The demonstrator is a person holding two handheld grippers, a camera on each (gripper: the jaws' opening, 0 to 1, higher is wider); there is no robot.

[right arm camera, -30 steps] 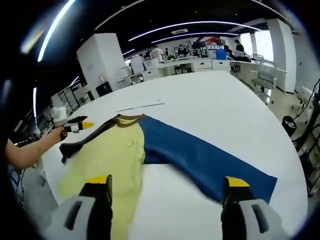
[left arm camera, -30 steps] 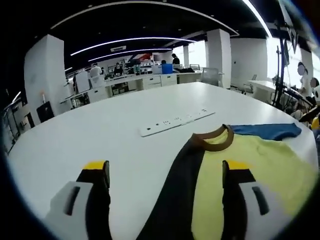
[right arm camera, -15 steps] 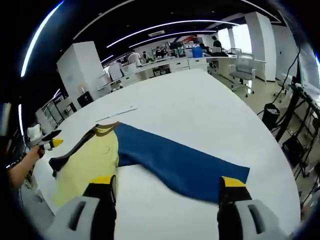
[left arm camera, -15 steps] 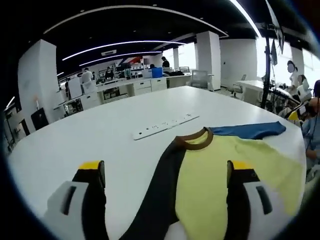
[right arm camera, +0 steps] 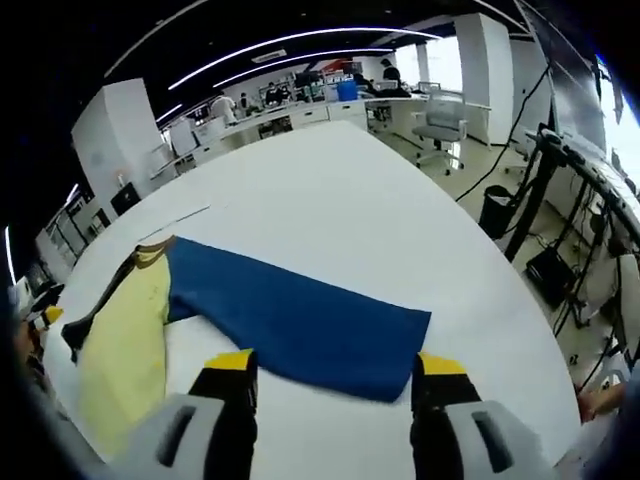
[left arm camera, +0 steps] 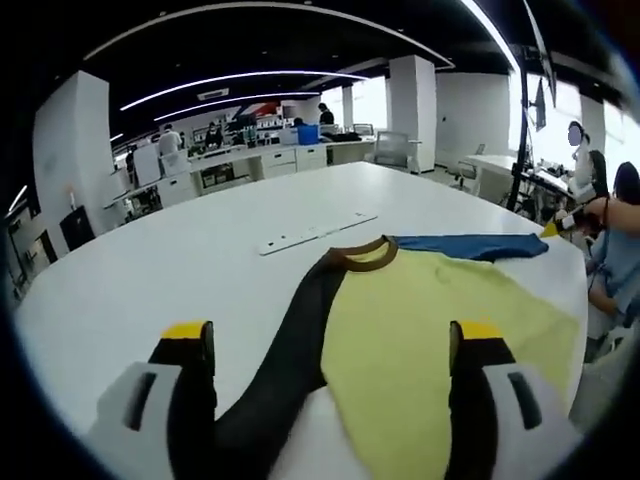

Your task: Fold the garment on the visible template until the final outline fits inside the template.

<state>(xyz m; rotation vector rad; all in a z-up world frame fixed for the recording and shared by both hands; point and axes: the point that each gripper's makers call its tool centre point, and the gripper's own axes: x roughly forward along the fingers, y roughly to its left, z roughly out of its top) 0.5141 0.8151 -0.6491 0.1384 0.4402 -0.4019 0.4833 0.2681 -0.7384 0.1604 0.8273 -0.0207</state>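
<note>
**Shirt flat on table, both grippers released**

Left hand-held gripper (left arm camera: 330, 345) hovers with jaws apart over the shirt (left arm camera: 420, 320). Right hand-held gripper (right arm camera: 332, 368), jaws apart, hangs above its blue sleeve (right arm camera: 300, 320). Beyond the collar (left arm camera: 365, 256), a white strip (left arm camera: 315, 232) lies on the table (left arm camera: 150, 270).

The left gripper view looks low across the white table (left arm camera: 200, 260) from beside the garment's (left arm camera: 420, 330) black sleeve, facing the far office desks. The right gripper view sits higher at the opposite side, looking down over the blue sleeve. Both share the garment (right arm camera: 290, 320) and table.
</note>
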